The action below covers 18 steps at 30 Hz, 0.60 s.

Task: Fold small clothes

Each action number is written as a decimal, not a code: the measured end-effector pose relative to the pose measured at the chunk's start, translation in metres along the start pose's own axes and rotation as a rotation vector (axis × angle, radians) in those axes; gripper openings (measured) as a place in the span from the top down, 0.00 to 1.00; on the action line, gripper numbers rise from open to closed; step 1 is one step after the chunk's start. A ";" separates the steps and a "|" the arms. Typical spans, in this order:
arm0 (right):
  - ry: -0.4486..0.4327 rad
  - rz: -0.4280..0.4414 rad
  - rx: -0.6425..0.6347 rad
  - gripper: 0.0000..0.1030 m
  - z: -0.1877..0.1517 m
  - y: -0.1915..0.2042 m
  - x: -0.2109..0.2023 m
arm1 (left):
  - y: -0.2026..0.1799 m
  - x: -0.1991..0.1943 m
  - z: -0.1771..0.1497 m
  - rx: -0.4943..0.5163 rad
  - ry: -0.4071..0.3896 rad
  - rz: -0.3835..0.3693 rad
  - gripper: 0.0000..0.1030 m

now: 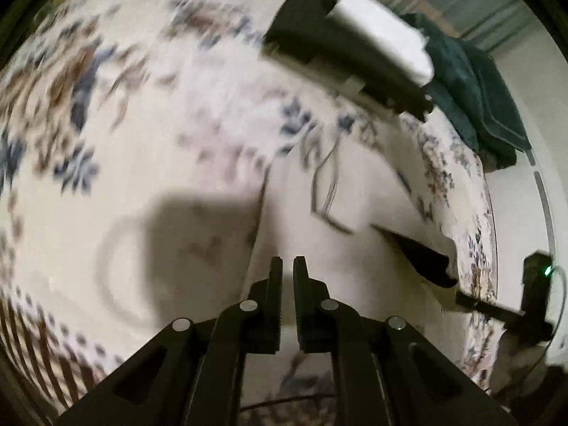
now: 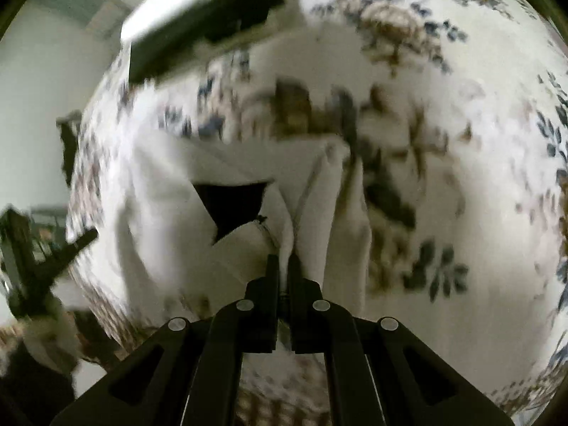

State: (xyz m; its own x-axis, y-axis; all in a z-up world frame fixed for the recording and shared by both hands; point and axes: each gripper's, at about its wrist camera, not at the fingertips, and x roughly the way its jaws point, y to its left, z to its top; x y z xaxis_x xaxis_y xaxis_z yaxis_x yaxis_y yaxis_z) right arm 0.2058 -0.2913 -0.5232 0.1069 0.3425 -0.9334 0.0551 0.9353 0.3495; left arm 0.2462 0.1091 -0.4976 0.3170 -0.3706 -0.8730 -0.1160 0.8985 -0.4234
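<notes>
A small white garment (image 1: 355,259) lies on a floral bedspread (image 1: 149,113), with a dark triangular opening on its right side. My left gripper (image 1: 288,266) hovers over the garment's left edge with its jaws nearly together and nothing visibly between them. In the right wrist view the same white garment (image 2: 170,191) is bunched, and my right gripper (image 2: 283,262) is shut on a raised fold of it. The other gripper's black body (image 2: 35,259) shows at the left edge. Both views are motion-blurred.
A dark green towel (image 1: 472,88) lies at the bed's far right. A black and white device (image 1: 348,46) sits at the top of the left view and also shows in the right wrist view (image 2: 198,25). The bed's edge (image 1: 486,248) runs along the right, with a pale wall beyond.
</notes>
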 end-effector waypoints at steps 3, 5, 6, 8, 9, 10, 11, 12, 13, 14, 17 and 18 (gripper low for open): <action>0.070 -0.006 0.052 0.84 -0.009 -0.012 0.011 | 0.009 0.008 0.010 -0.130 0.056 -0.092 0.87; 0.068 0.026 0.140 0.62 -0.011 -0.025 0.006 | 0.007 0.016 0.022 -0.175 0.060 -0.145 0.63; 0.054 0.050 0.187 0.50 -0.012 -0.031 0.002 | 0.004 0.021 0.031 -0.185 0.048 -0.166 0.43; 0.031 0.101 0.295 0.49 -0.017 -0.045 -0.005 | -0.003 0.032 0.044 -0.195 0.038 -0.198 0.40; 0.028 0.128 0.340 0.49 -0.019 -0.051 -0.006 | -0.008 0.041 0.052 -0.201 0.047 -0.208 0.40; 0.029 0.151 0.381 0.49 -0.022 -0.056 -0.005 | -0.015 0.050 0.059 -0.200 0.056 -0.222 0.40; 0.028 0.184 0.434 0.49 -0.024 -0.062 -0.004 | -0.019 0.060 0.064 -0.191 0.074 -0.235 0.40; 0.029 0.213 0.470 0.49 -0.027 -0.066 -0.001 | -0.025 0.074 0.069 -0.179 0.108 -0.217 0.40; 0.032 0.242 0.508 0.49 -0.029 -0.070 0.003 | -0.030 0.086 0.072 -0.161 0.139 -0.213 0.40; 0.036 0.276 0.556 0.49 -0.031 -0.075 0.008 | -0.034 0.096 0.073 -0.143 0.155 -0.198 0.41; 0.052 0.323 0.692 0.49 -0.038 -0.086 0.024 | -0.046 0.109 0.072 -0.078 0.160 -0.131 0.96; 0.050 0.344 0.730 0.49 -0.040 -0.088 0.029 | -0.048 0.108 0.071 -0.068 0.161 -0.130 0.94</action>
State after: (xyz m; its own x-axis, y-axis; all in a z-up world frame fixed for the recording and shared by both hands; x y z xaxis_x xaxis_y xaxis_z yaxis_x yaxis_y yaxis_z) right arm 0.1639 -0.3597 -0.5845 0.1925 0.6203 -0.7604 0.6632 0.4889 0.5667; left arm 0.3528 0.0424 -0.5541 0.1801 -0.5200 -0.8350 -0.1491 0.8246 -0.5457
